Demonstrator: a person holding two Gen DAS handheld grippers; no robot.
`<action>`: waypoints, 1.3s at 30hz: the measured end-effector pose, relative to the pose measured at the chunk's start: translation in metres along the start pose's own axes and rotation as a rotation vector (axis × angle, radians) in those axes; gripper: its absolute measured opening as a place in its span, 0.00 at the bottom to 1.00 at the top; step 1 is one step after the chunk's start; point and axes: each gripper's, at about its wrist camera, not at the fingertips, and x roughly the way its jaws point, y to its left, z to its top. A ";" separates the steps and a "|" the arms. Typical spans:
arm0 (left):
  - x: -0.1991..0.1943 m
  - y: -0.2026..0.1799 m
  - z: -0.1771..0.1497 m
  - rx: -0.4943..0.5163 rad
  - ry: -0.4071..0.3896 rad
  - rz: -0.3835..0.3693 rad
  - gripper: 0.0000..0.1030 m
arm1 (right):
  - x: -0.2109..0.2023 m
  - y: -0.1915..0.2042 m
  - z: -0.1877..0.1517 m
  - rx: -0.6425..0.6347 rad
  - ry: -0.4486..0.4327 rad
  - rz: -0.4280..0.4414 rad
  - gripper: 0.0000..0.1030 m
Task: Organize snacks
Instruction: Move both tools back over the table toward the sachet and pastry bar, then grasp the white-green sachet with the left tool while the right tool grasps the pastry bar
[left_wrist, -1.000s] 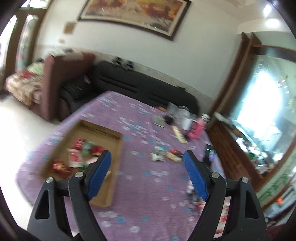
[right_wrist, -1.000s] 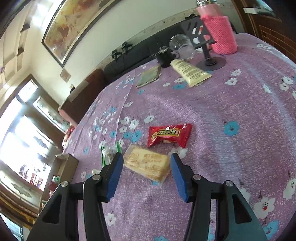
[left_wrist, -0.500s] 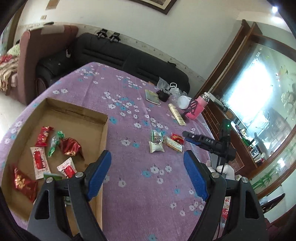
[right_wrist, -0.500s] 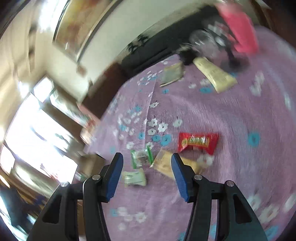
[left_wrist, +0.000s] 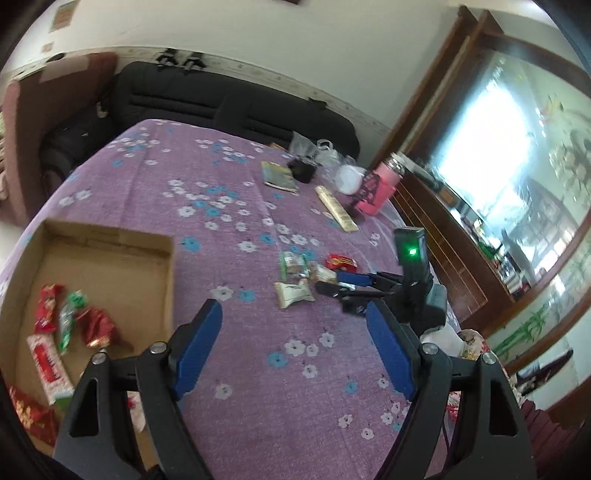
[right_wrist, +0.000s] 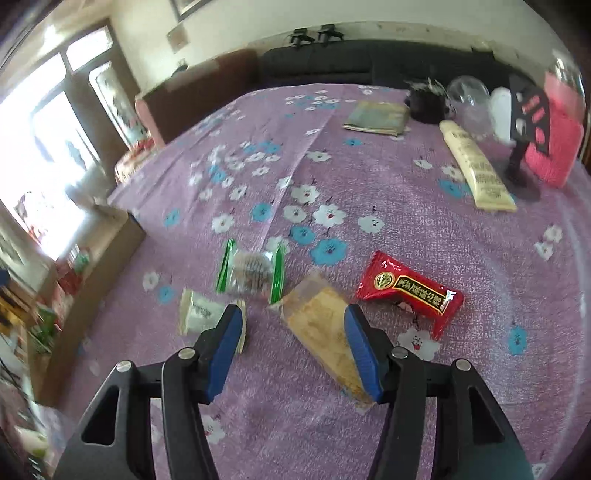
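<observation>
Partly gripper-hidden yellow cracker packet

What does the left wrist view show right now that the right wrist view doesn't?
Only the left wrist view looks into the cardboard box, where several wrapped snacks already lie, and shows the right gripper from outside, low over the loose snacks, plus the open, empty left gripper.

Only the right wrist view shows a tan cracker packet between the right gripper's open fingers, not yet pinched.

Both show the red packet, green-edged packet, pale packet, long cream packet and pink bottle on the purple tablecloth.
</observation>
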 end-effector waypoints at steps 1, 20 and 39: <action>0.006 -0.003 0.002 0.013 0.011 0.000 0.79 | -0.001 0.004 -0.002 -0.014 0.001 -0.024 0.49; 0.218 -0.032 0.013 0.332 0.350 0.100 0.78 | -0.047 -0.073 -0.039 0.423 -0.163 0.251 0.12; 0.187 -0.043 -0.016 0.374 0.361 0.086 0.30 | -0.020 -0.043 0.003 0.112 -0.062 0.050 0.59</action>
